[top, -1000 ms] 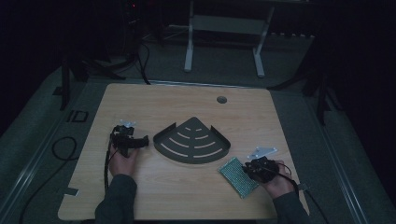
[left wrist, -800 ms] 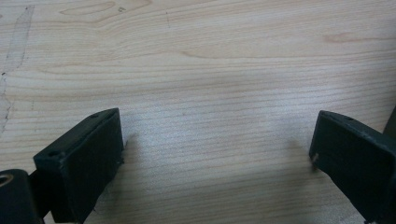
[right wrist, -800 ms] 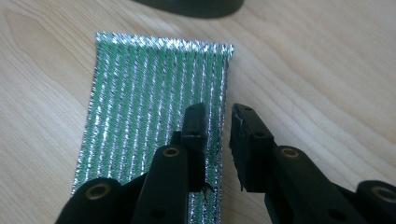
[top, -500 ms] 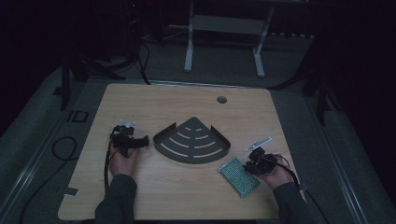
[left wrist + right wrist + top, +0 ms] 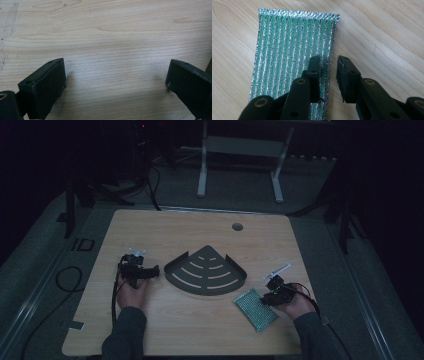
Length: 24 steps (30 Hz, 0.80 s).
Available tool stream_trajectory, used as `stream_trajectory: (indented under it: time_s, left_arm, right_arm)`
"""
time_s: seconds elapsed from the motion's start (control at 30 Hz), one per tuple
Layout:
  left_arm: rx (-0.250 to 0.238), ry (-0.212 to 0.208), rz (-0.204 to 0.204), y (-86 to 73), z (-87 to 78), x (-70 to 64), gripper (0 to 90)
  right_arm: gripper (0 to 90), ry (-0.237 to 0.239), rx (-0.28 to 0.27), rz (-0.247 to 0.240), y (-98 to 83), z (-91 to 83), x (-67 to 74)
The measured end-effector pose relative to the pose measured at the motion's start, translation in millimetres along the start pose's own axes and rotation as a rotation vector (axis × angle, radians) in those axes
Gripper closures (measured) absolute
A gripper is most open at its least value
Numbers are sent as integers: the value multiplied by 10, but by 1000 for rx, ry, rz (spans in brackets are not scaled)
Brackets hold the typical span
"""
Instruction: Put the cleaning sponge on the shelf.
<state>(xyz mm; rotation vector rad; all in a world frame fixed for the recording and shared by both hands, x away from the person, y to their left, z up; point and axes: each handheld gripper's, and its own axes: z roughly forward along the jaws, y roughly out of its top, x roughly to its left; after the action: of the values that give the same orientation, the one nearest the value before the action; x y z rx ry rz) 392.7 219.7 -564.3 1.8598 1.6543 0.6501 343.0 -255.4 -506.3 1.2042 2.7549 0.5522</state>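
Now the right gripper (image 5: 329, 65) has shifted onto the green-and-silver scouring pad (image 5: 292, 42) lying flat on the tabletop (image 5: 200, 225); jaws nearly pressed together astride its edge, likely starting a pinch. Left gripper (image 5: 113, 82) stays spread, empty.

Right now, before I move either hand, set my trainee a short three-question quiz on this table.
1. True or false: the left tool is shut on the dark fan-shaped tray.
2. Over what does the right tool stand? A) green-silver scouring pad B) the table's round hole C) the tray
3. Fill in: the pad lies to the person's ____ of the tray.

Key: 1 false, its jaws stand wide apart over bare table. 2 A, at the pad's edge. 3 right.
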Motion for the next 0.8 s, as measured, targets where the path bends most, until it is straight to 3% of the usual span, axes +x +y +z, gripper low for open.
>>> stream_trajectory:
  time_s: [0.2, 0.37, 0.5, 0.8]
  left_arm:
    - [0, 0, 0, 0, 0, 0, 34]
    - [0, 0, 0, 0, 0, 0, 34]
    - [0, 0, 0, 0, 0, 0, 34]
    - [0, 0, 0, 0, 0, 0, 34]
  right_arm:
    - [713, 15, 34, 28, 4, 40, -23]
    - [746, 75, 60, 83, 21, 74, -103]
    - [809, 97, 72, 69, 36, 82, -102]
    - [882, 29, 133, -24, 121, 72, 22]
